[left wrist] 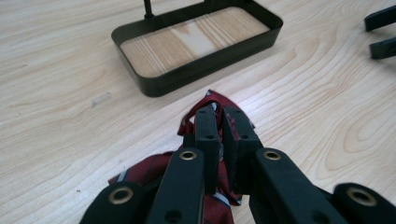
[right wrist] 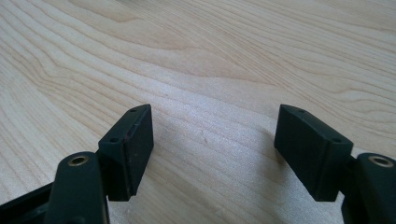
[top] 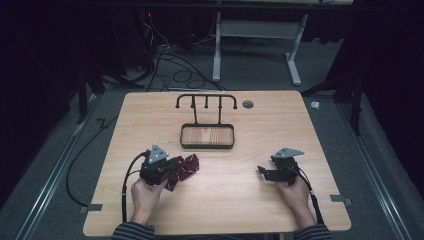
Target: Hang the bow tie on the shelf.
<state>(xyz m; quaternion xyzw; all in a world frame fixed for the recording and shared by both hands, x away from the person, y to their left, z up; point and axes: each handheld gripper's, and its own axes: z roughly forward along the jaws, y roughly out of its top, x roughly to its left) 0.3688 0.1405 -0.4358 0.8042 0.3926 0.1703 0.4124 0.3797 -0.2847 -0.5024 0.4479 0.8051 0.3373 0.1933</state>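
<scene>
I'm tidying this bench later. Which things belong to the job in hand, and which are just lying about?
In use: red tie, left gripper shut on it, hook rack with its tray.
Lying about: right gripper open and idle, floor cables, grommet.

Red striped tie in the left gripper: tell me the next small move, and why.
Probably lift it clear and carry it toward the rack. The left gripper is shut on the red striped tie, most of which lies bunched on the table, and the rack's hooks above the tray hang bare. The right gripper stands open, free to help.
</scene>
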